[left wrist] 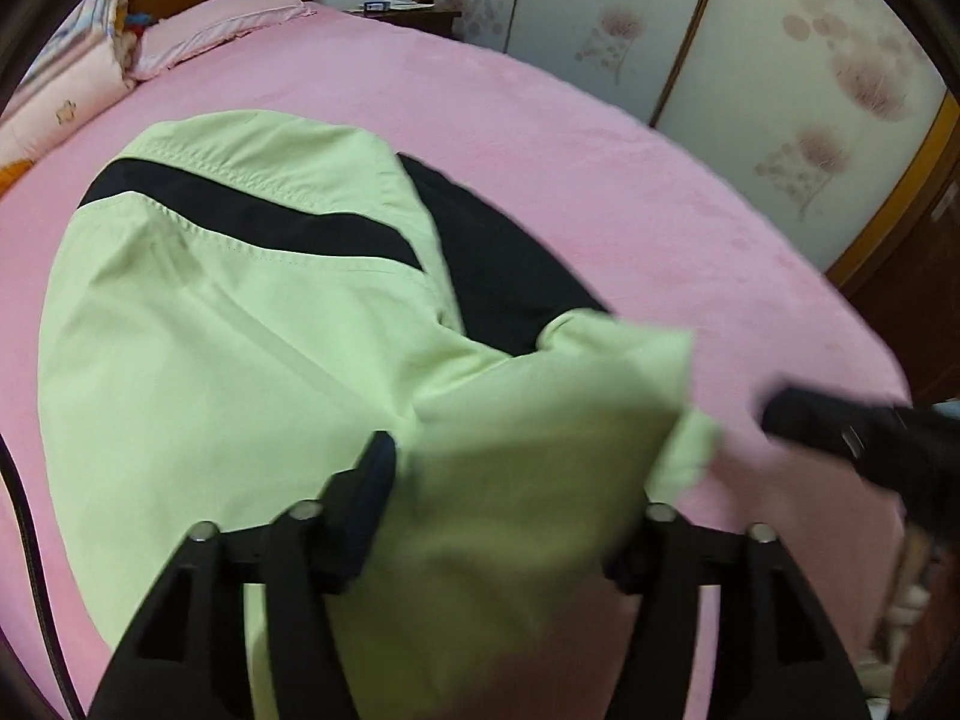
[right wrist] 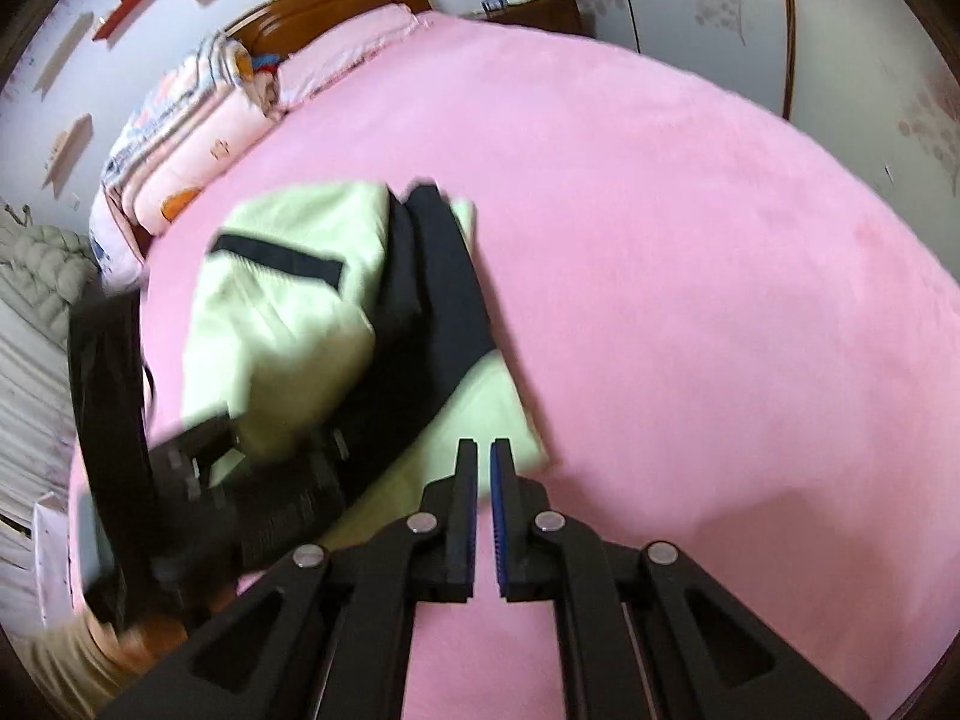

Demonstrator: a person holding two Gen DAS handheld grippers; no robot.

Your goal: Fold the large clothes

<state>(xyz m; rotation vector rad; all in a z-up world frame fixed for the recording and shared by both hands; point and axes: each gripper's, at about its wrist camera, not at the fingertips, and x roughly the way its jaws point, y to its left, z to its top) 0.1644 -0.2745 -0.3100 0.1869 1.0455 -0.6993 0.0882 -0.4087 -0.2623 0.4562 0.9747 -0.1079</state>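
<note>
A light green garment point(left wrist: 210, 330) with black bands lies partly folded on the pink bed point(left wrist: 600, 180). My left gripper point(left wrist: 510, 480) hovers over its near end with the jaws wide apart. A loose fold of green cloth lies between them and hides the right finger; the pads do not press on it. In the right wrist view the garment point(right wrist: 288, 312) lies to the left, with the blurred left gripper point(right wrist: 240, 480) at its near edge. My right gripper point(right wrist: 484, 444) is just off the garment's near right corner, jaws only slightly parted, nothing between them. It shows as a dark blur point(left wrist: 840, 438) in the left wrist view.
A folded quilt point(right wrist: 180, 138) and a pink pillow point(right wrist: 354, 42) lie at the head of the bed by the wooden headboard point(right wrist: 336, 0). A nightstand point(right wrist: 534, 6) and flowered wardrobe doors point(left wrist: 780, 60) line the far side. Bare pink sheet point(right wrist: 720, 300) stretches right of the garment.
</note>
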